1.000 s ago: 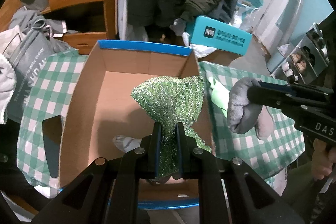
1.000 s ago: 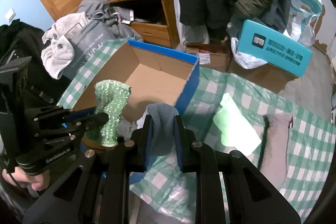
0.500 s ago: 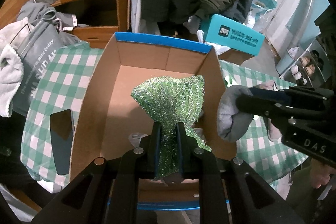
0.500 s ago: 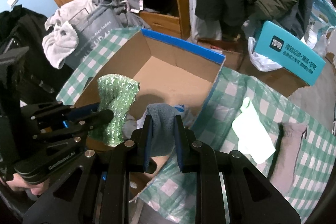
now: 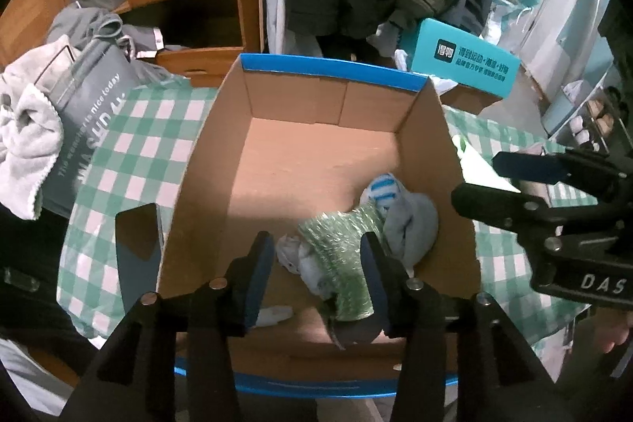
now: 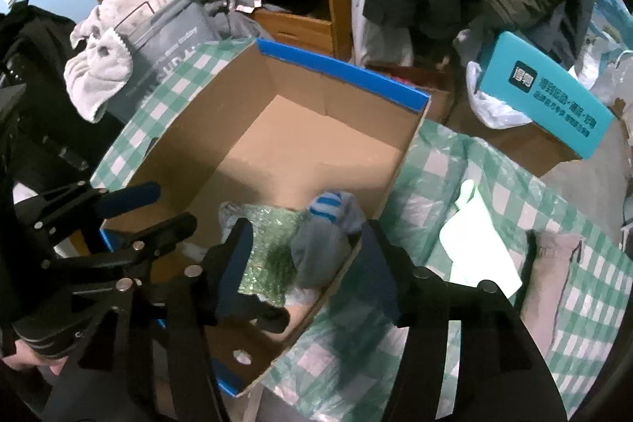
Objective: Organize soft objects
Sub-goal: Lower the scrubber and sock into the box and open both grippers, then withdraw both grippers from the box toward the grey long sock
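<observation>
A cardboard box [image 5: 332, 70] with a blue rim stands on the green checked cloth. On its floor, in the near right corner, lie a sparkly green cloth [image 5: 340, 248], a grey cloth [image 5: 413, 224] and a blue-striped sock [image 5: 383, 186]. My left gripper [image 5: 316, 263] hovers over the green cloth with its jaws opening, and the pads are off the fabric. In the right wrist view my right gripper [image 6: 306, 263] straddles the box's right wall above the grey cloth [image 6: 320, 248]. Its jaws are opening too and press on nothing. The green cloth [image 6: 269, 252] lies beside it.
A pale green cloth [image 6: 474, 244] and a greyish cloth [image 6: 554, 263] lie on the checked table right of the box. A flat black object [image 5: 136, 232] lies left of it. A grey bag with a towel [image 5: 79, 129], a teal carton [image 5: 467, 66] and a wooden cabinet crowd the back.
Both grippers have opened. The green cloth dropped from the left one and the grey cloth from the right one into the box. The right gripper moved over the box's right wall.
</observation>
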`<control>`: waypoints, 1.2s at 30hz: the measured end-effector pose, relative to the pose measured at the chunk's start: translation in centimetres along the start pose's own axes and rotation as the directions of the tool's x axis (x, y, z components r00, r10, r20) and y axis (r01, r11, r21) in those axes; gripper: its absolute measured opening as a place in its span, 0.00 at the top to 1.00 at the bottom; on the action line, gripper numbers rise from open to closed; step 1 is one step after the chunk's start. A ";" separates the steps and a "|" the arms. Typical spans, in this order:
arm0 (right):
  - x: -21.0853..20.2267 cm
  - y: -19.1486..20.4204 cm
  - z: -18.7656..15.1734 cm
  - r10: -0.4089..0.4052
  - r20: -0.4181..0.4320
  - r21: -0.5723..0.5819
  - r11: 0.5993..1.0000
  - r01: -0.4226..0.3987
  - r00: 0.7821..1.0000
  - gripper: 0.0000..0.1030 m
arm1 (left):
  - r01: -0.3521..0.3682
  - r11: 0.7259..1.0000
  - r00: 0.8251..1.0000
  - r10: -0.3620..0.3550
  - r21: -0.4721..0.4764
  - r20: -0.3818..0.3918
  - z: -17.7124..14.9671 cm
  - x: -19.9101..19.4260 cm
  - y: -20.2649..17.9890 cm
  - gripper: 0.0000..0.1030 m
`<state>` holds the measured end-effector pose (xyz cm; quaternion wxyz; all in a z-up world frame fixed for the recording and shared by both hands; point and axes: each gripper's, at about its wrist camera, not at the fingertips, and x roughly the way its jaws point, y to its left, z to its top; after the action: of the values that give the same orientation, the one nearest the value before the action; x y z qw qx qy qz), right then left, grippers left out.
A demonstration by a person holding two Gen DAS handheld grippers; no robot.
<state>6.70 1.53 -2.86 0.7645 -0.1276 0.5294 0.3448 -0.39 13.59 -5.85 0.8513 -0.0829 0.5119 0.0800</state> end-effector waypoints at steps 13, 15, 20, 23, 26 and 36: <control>-0.9 -2.1 -0.5 -0.065 0.017 0.054 0.996 0.064 0.998 0.27 | -0.011 1.000 1.000 0.011 0.006 -0.001 0.0 0.0 -0.2 0.35; -1.1 -2.5 -0.7 -0.075 0.017 0.060 0.995 0.074 0.997 0.27 | -0.007 1.000 1.000 0.007 0.006 -0.001 0.0 0.0 -0.4 0.35; -1.8 -3.3 -1.2 -0.093 0.030 0.070 0.993 0.091 0.995 0.26 | 0.002 1.000 1.000 -0.002 0.027 0.000 0.1 -0.2 -1.4 0.35; -2.3 -4.1 -1.5 -0.105 0.036 0.083 0.991 0.102 0.994 0.26 | 0.009 0.999 1.000 -0.009 0.045 0.002 0.3 -0.4 -2.3 0.35; -2.8 -4.9 -1.8 -0.117 0.044 0.095 0.989 0.112 0.992 0.26 | 0.014 0.998 1.000 -0.015 0.065 0.007 0.4 -0.5 -3.3 0.35; -4.4 -8.6 -3.7 -0.132 0.049 0.168 0.978 0.122 0.990 0.26 | 0.033 0.994 0.999 -0.034 0.107 0.011 0.6 -0.7 -6.2 0.33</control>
<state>8.85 -8.57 -1.93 0.8084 -0.0874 0.5238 0.2541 1.20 7.62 -4.54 0.8590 -0.0455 0.5085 0.0386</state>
